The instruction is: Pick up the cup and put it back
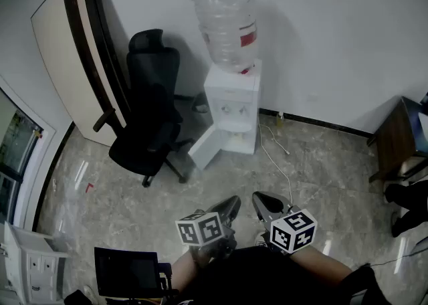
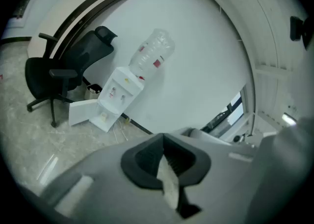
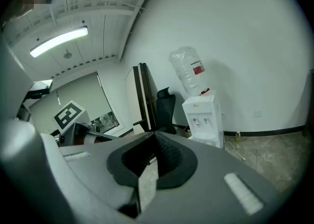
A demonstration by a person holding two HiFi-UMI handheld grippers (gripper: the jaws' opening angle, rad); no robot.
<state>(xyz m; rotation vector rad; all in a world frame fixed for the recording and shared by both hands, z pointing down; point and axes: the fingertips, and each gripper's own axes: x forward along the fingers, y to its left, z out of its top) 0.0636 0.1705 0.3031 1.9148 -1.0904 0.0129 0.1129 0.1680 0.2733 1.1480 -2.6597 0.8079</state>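
In the head view, your left gripper (image 1: 231, 203) and right gripper (image 1: 261, 198) hung side by side low over the tiled floor (image 1: 314, 176), both aimed at the water dispenser (image 1: 231, 106) against the wall, its lower door (image 1: 204, 150) open and the black office chair (image 1: 150, 120) just left of it. In the left gripper view, your tongs were together with nothing between their pads (image 2: 147, 159). In the right gripper view, your tongs were likewise closed and empty, and the cup could not be made out in any view.

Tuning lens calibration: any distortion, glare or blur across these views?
Head view: bowed walls, glare streaks on the floor. Left gripper view: heavy fisheye, dark round vignette, tilted water dispenser. Right gripper view: ceiling light blown out, same fisheye vignette.
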